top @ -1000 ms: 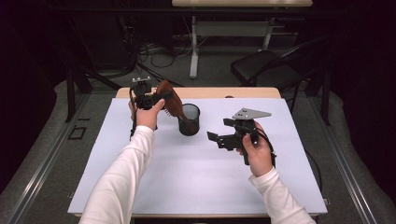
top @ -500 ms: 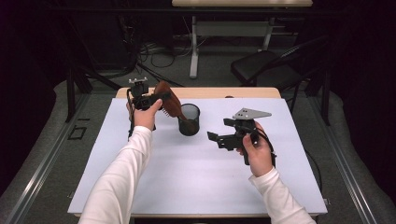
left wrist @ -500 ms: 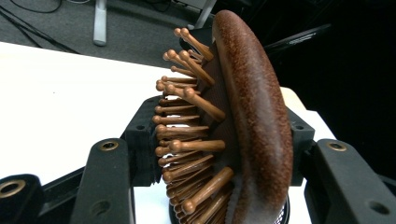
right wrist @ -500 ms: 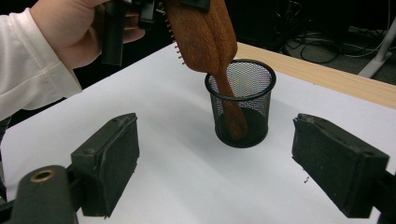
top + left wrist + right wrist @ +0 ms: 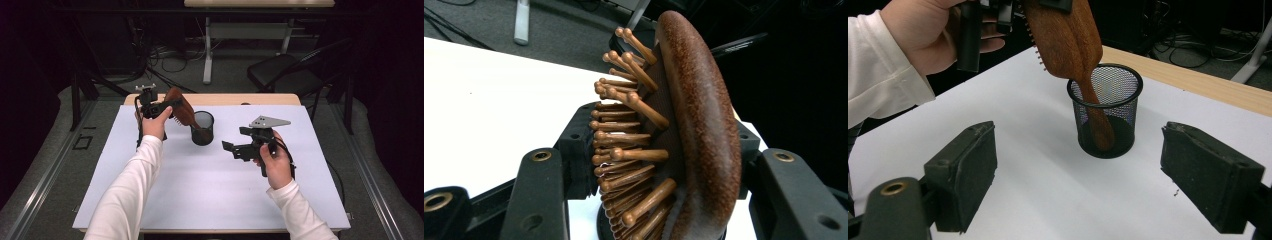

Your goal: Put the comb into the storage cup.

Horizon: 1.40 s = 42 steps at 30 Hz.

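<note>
A brown wooden hairbrush (image 5: pixel 182 112) leans tilted over a black mesh cup (image 5: pixel 202 129), with its handle down inside the cup (image 5: pixel 1105 115). My left gripper (image 5: pixel 172 105) is shut on the brush head at the cup's left. In the left gripper view both pads press the head (image 5: pixel 694 130) between them, bristles facing left. My right gripper (image 5: pixel 231 149) hovers to the right of the cup, pointing at it. Its jaws stand wide open around nothing (image 5: pixel 1078 175). The brush (image 5: pixel 1068 35) and the hand holding the left gripper appear beyond them.
The white tabletop (image 5: pixel 200 190) has a wooden strip (image 5: pixel 225 99) along its far edge. A black chair (image 5: pixel 285 75), a desk leg (image 5: pixel 207 55) and floor cables lie behind the table. Both white sleeves reach in from the near edge.
</note>
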### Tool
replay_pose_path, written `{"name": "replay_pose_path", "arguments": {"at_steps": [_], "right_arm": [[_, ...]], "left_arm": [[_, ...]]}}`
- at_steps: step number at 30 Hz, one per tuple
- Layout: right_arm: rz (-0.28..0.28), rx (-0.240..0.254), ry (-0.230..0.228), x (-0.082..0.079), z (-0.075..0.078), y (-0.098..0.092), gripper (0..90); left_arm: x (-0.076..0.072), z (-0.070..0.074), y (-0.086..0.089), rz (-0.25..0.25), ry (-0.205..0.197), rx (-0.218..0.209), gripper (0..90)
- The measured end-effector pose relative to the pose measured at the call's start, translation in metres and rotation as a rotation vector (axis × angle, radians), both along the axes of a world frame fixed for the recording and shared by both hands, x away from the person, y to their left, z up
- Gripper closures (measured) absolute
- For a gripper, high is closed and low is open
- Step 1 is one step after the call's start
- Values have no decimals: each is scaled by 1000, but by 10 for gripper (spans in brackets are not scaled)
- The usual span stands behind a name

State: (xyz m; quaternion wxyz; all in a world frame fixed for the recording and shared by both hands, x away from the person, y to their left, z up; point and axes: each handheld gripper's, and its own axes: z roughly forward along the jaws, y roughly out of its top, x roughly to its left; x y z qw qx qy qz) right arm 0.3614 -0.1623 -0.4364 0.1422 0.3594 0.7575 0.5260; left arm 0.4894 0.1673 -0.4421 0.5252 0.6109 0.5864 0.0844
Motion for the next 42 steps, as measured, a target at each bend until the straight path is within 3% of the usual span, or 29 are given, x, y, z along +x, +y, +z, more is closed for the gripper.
{"name": "replay_pose_path", "arguments": {"at_steps": [14, 19, 26, 31, 40, 42], "right_arm": [[-4, 3, -1, 0, 0, -1, 145], [-5, 4, -1, 0, 1, -1, 145], [-6, 4, 0, 0, 0, -1, 144], [-5, 6, 0, 0, 1, -1, 145], [-7, 7, 0, 0, 1, -2, 145], [-6, 7, 0, 0, 1, -2, 145]], "left_arm": [[0, -5, 1, 6, 3, -18, 452], [0, -6, 1, 4, -7, -24, 457], [1, -7, 1, -35, -44, -20, 459], [3, -10, 2, -26, -42, -30, 456], [5, -11, 2, -8, -47, -13, 439], [4, -10, 1, 5, -44, 7, 431]]}}
